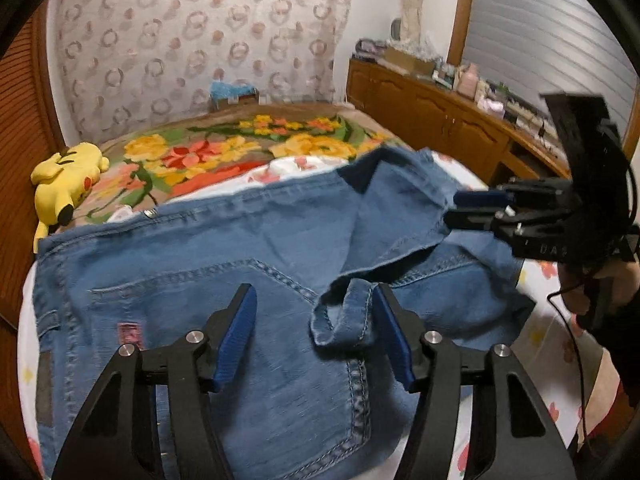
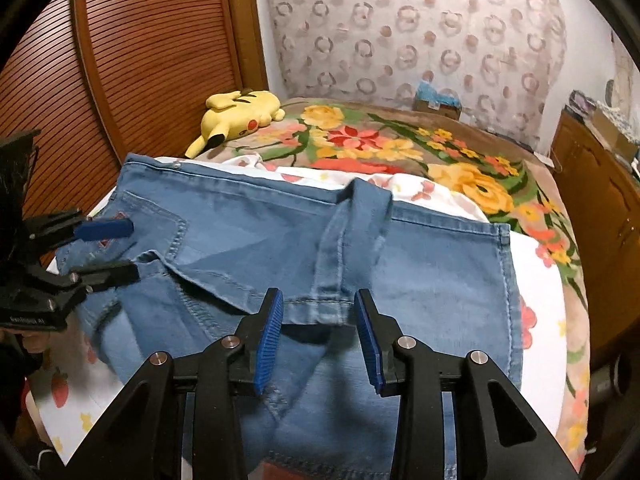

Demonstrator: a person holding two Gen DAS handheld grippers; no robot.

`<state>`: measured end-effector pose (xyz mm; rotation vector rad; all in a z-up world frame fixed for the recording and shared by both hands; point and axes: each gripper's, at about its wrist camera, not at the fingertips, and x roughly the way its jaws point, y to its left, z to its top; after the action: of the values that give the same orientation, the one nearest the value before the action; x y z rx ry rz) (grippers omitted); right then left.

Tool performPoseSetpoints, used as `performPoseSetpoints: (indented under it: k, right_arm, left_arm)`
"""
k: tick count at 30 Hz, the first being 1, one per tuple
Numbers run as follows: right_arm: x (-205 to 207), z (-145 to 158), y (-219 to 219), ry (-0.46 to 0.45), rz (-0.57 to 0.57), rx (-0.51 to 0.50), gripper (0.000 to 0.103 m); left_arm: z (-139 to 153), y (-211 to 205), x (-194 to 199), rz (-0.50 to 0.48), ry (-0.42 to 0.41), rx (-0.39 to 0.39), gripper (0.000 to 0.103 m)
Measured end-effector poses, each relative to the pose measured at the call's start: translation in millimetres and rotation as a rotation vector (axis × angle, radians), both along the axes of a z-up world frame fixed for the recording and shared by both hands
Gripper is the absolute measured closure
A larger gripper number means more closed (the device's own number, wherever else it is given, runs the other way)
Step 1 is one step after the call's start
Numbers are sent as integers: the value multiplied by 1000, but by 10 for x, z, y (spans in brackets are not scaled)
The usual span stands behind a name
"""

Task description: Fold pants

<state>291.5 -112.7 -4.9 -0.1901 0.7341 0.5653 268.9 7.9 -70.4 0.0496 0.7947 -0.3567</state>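
On the bed with its white flower-printed sheet (image 1: 560, 344), a pair of blue denim pants (image 1: 224, 248) is spread flat, a leg folded across the seat. Being soft yet fairly heavy, the cloth is best taken at stiff hems or seams. The left gripper (image 1: 314, 332) is held spread beside a hem loop; the right gripper (image 2: 318, 332) is likewise spread over a hem, nothing pinched.
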Motion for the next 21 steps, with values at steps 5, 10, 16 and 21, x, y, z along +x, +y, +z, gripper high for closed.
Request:
performPoseSetpoints:
  k: [5, 10, 16, 21]
  right_arm:
    - [105, -28, -48, 34, -10, 16, 64]
    - [199, -86, -66, 79, 5, 28, 64]
    - [127, -9, -99, 57, 48, 56, 85]
    - [23, 166, -78, 0, 82, 83, 95]
  left_arm:
    - [-109, -80, 16, -20, 35, 9, 52]
    - [-104, -171, -43, -49, 40, -1, 76]
    - [29, -190, -163, -83, 4, -17, 87]
    - [286, -79, -357, -72, -74, -47, 88]
